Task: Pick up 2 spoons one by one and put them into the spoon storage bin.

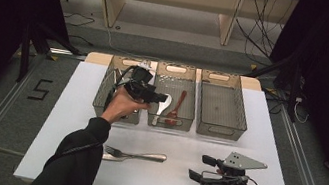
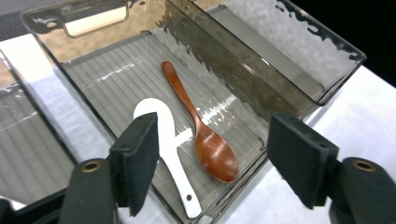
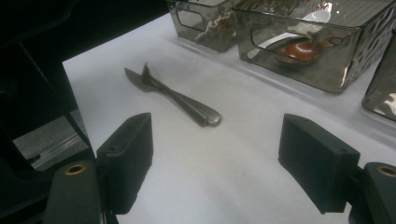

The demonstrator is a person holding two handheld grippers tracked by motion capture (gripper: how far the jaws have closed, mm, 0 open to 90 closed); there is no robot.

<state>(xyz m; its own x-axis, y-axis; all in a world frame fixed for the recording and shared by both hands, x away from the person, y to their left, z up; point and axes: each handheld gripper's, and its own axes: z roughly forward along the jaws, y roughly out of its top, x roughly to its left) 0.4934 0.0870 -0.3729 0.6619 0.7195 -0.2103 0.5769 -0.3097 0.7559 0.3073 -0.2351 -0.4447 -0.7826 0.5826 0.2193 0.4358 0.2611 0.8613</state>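
My left gripper (image 1: 155,96) hovers open over the near end of the middle smoky plastic bin (image 1: 179,69). In the left gripper view its jaws (image 2: 219,161) stand wide with nothing pressed between them. Below them, on the ribbed floor of the bin (image 2: 93,79), lie a white spoon (image 2: 166,140) and a brown wooden spoon (image 2: 205,135) side by side. A metal fork (image 1: 134,155) lies on the white table with a second metal piece against it. My right gripper (image 1: 198,167) is open low over the table at the front right, and its jaws (image 3: 219,163) point toward the fork (image 3: 177,100).
Three bins stand in a row at the back of the white table (image 1: 178,181). The left bin (image 1: 101,97) holds some metal cutlery, partly hidden by my hand. The right bin (image 1: 223,105) looks bare. Floor rails and cables run beyond the table's edges.
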